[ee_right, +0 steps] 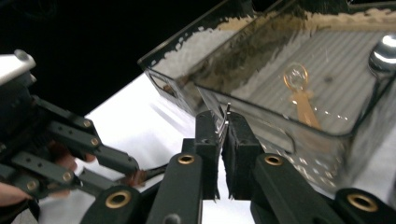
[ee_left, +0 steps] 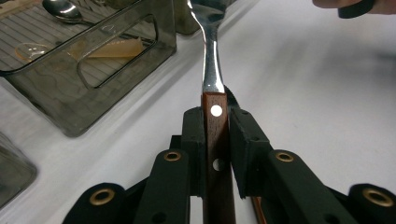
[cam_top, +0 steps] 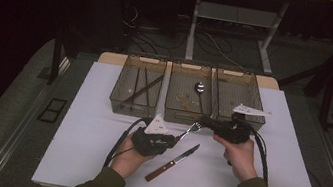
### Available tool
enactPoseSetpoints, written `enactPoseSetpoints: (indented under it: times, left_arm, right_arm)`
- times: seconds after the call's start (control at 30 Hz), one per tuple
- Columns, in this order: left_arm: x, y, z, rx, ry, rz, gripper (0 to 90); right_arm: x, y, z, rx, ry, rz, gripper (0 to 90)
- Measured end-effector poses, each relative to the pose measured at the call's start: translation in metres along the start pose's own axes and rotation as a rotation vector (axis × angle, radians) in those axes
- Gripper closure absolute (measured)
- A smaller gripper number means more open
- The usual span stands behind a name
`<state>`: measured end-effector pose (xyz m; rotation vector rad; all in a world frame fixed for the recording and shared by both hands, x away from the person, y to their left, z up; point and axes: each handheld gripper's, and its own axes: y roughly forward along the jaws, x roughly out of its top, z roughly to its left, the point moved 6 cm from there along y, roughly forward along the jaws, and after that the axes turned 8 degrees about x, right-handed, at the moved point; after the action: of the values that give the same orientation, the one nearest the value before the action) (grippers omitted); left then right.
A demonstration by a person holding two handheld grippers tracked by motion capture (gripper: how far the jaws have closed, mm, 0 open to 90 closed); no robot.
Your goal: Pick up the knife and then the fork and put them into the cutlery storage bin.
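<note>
A fork (cam_top: 189,130) with a brown wooden handle and a steel head hangs above the white table between both grippers. My left gripper (cam_top: 175,138) is shut on the handle; the left gripper view shows the riveted wood (ee_left: 215,122) clamped between the jaws (ee_left: 216,140). From the right, my right gripper (cam_top: 202,122) is shut on the tines (ee_right: 225,122), just in front of the middle bin's wall. The left gripper (ee_right: 133,175) appears at the lower left of the right gripper view.
A wooden-handled knife (cam_top: 173,162) lies on the white table (cam_top: 92,163) below the grippers. Three clear bins stand at the back: left (cam_top: 122,103) with long sticks, middle (cam_top: 176,113) with a spoon (cam_top: 199,88) and a gold piece (ee_right: 299,88), right (cam_top: 251,89).
</note>
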<state>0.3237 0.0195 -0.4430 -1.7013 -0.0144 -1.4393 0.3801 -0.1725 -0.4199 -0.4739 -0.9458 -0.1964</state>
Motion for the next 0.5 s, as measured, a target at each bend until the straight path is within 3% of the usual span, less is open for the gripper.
enactPoseSetpoints:
  times: [0.17, 0.3, 0.37, 0.5]
  left_arm:
    - [-0.001, 0.000, 0.000, -0.045, -0.014, -0.028, 72.1]
    - [-0.005, -0.004, 0.003, -0.059, -0.009, -0.022, 60.4]
    - [-0.007, -0.007, 0.005, -0.068, -0.002, -0.024, 58.1]
    - [-0.014, -0.013, 0.013, -0.076, -0.024, -0.040, 51.7]
  right_arm:
    - [0.010, 0.004, 0.006, 0.013, -0.004, -0.014, 86.8]
    - [0.021, -0.001, 0.005, -0.031, -0.049, -0.018, 86.8]
    - [0.028, -0.006, 0.002, -0.054, -0.051, -0.025, 86.8]
    - [0.042, -0.021, -0.005, -0.093, -0.054, -0.046, 86.8]
